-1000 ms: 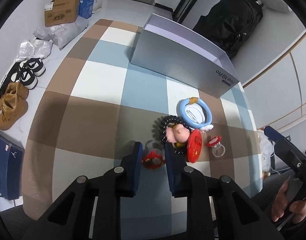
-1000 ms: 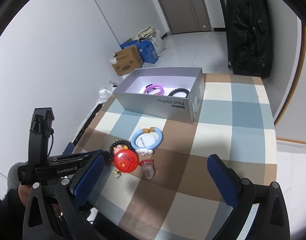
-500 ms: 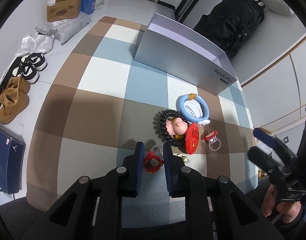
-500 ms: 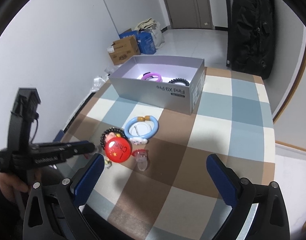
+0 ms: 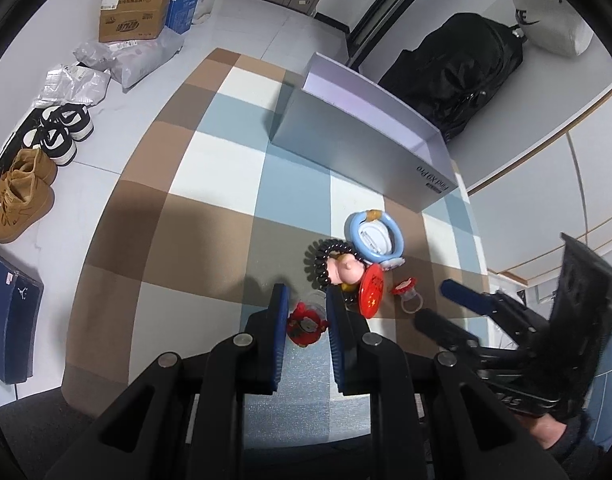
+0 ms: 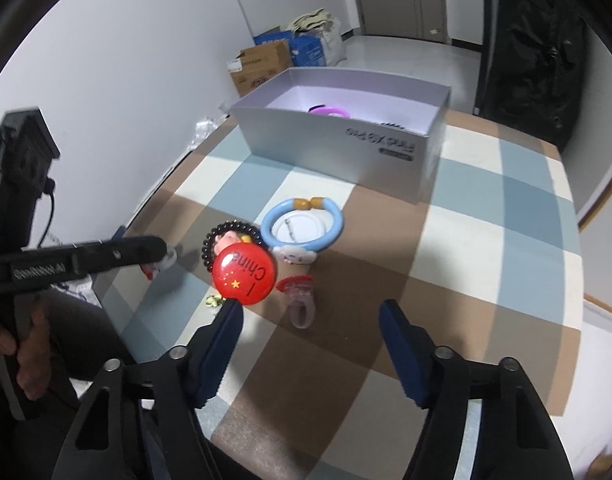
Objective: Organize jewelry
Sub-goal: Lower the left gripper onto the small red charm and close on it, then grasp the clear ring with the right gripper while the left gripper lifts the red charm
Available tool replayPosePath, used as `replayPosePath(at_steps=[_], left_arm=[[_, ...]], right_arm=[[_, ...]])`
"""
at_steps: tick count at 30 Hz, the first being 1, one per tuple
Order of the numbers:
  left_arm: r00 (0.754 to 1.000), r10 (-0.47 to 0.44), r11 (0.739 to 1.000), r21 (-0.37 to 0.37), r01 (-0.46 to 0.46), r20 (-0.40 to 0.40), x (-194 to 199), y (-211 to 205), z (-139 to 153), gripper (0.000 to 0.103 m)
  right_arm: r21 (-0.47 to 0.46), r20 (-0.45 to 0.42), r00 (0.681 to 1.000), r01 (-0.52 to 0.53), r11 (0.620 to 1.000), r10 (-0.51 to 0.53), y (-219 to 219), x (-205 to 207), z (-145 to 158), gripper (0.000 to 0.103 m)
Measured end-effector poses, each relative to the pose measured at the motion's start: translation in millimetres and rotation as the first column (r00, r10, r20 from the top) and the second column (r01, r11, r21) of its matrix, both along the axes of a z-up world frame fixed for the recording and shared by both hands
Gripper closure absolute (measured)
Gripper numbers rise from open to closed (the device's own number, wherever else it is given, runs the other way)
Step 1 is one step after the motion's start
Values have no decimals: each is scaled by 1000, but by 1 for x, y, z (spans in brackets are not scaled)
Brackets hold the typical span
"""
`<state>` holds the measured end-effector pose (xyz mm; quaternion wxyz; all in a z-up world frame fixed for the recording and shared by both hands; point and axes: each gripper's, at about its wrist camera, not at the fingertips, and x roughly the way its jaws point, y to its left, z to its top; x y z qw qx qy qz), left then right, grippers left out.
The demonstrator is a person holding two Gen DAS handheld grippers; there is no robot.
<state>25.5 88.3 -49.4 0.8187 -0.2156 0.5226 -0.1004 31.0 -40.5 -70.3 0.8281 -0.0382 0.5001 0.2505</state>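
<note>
My left gripper [image 5: 306, 300] is shut on a small red ring with a clear band [image 5: 304, 322], held just above the checked tablecloth. It also shows in the right wrist view [image 6: 161, 254]. Beside it lie a black bead bracelet [image 5: 322, 258] with a pink pig charm [image 5: 346, 272], a red round badge [image 6: 243, 276], a blue ring bracelet [image 6: 303, 228] and a red-topped clear ring [image 6: 299, 300]. My right gripper [image 6: 310, 320] is open and empty, hovering just in front of that clear ring. The silver open box [image 6: 346, 152] holds a purple bracelet [image 6: 328, 111].
The box stands at the far side of the table [image 5: 209, 184]. On the floor to the left are shoes [image 5: 21, 196], bags and cardboard boxes [image 5: 131, 20]. A black backpack [image 5: 462, 68] leans behind the box.
My left gripper has closed on the red ring and lifted it slightly. My right gripper has dropped low and moved in close to the pile of jewelry.
</note>
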Motion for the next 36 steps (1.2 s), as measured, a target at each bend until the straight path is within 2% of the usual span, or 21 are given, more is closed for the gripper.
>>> replayPosePath(at_steps=[5,7,11,13,15,26,33,36], left_arm=[[1000,6,1000,-11,-6,14,-1,2,3,89],[1000,7,1000,-15,-7,16,-1,3,3,89],[1000,10,1000,-22,-10,23,-2,5,5,89],[1000,11,1000,-27,-11,27,-2,6,5,89],[1000,12,1000,-29,-12,29,-3,7,6,89],[999,27,999,-41,-26,44,-2,7,9,89],[998,22,999,-49,-19,61,3,-1,12,89],[996,25,1000,-14,-23,87,4,-6,18,89]], right_arm=[[-78,11,999,-30,996,31,16,2,-9,45],[-106,11,999,-45,993,46,23,2,-13,56],[-133,17,998,-57,989,60,30,2,-14,69],[-149,17,998,-57,987,60,32,2,-15,83],[-163,22,998,-47,986,52,32,3,-15,87],[-132,13,1000,-19,991,21,28,6,-8,88],[-56,34,999,17,998,-15,17,10,11,88],[-13,50,998,28,1000,-27,15,12,23,88]])
